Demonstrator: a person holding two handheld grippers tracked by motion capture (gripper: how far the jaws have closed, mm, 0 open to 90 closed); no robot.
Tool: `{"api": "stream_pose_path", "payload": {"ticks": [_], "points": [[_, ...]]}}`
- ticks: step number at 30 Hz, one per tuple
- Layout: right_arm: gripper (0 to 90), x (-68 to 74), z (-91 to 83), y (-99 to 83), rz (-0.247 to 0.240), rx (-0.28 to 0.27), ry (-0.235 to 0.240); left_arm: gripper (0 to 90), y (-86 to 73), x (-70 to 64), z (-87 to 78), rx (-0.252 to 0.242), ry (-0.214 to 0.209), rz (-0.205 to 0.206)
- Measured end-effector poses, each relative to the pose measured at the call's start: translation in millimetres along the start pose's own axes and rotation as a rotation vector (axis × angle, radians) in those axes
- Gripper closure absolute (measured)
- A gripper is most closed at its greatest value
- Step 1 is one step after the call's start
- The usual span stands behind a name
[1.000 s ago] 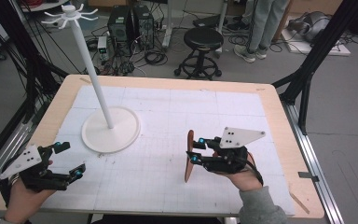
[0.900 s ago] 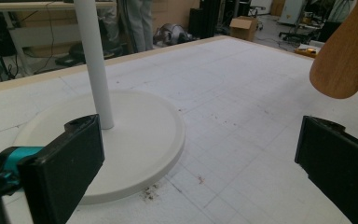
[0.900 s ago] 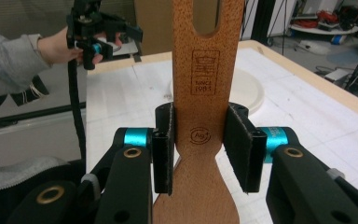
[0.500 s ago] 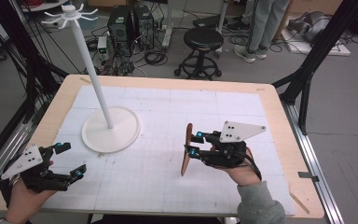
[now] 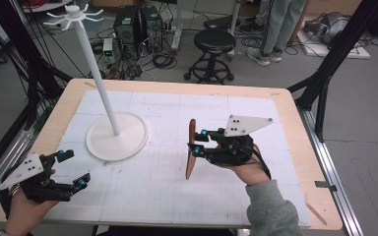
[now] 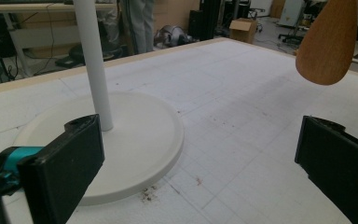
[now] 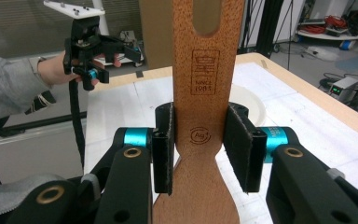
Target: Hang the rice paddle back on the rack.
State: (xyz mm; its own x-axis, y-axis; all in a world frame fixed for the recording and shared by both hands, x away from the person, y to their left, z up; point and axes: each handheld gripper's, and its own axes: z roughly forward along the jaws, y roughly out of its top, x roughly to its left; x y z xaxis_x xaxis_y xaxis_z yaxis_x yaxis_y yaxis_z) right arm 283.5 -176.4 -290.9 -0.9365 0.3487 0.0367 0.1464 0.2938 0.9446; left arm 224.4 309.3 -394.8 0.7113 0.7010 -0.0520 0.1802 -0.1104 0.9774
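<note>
1. R gripper (image 5: 197, 142) clamped on flat brown wooden spatula (image 5: 191, 147), held upright above the mat, blade end down.
2. L gripper (image 5: 74, 169) jaws wide apart, nothing in them, 7 o'clock corner.
3. White round-base pole stand (image 5: 115, 137) at 10 o'clock of spatula, well apart.

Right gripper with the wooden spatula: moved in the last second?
Yes, slightly. The right gripper with its flat brown wooden spatula has drifted left, toward the white round stand base, and a little up the table.

A hook stand (image 5: 112, 132) rises at the counter's (image 5: 295, 128) left, a wooden spatula (image 5: 191, 150) right of it, stool (image 5: 215, 42) behind.
</note>
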Motion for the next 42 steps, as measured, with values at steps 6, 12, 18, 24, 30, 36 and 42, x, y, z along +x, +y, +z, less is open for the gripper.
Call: {"api": "stream_pose_path", "payload": {"ticks": [6, 12, 18, 24, 30, 36, 42], "points": [[64.3, -7.0, 6.3, 12.6, -0.009, 0.004, 0.011, 1.8, -0.4, 0.5, -0.6, -0.002, -0.006, 0.0], [64.3, -20.4, 12.9, 16.1, 0.009, -0.01, 0.037, 1.8, 0.0, 0.1, -1.0, -0.008, -0.008, -0.003], [64.3, -27.3, 16.9, 24.9, 0.016, -0.029, 0.027, 1.8, -0.6, 1.2, -2.0, -0.007, -0.004, -0.008], [64.3, -29.2, 21.0, 42.9, 0.011, -0.024, 0.019, 1.8, -1.5, 2.5, -2.9, -0.008, -0.003, -0.012], [64.3, -31.3, 26.1, 53.6, 0.006, -0.016, 0.018, 1.8, -1.7, 2.9, -4.1, -0.016, -0.002, -0.019], [64.3, -35.7, 30.3, 58.6, 0.008, -0.023, 0.01, 1.8, -0.1, 3.8, -7.1, -0.022, 0.005, -0.014], [64.3, -38.8, 35.4, 62.2, 0.011, -0.042, 0.005, 1.8, 1.3, 7.2, -14.6, -0.039, 0.018, -0.02]]}}
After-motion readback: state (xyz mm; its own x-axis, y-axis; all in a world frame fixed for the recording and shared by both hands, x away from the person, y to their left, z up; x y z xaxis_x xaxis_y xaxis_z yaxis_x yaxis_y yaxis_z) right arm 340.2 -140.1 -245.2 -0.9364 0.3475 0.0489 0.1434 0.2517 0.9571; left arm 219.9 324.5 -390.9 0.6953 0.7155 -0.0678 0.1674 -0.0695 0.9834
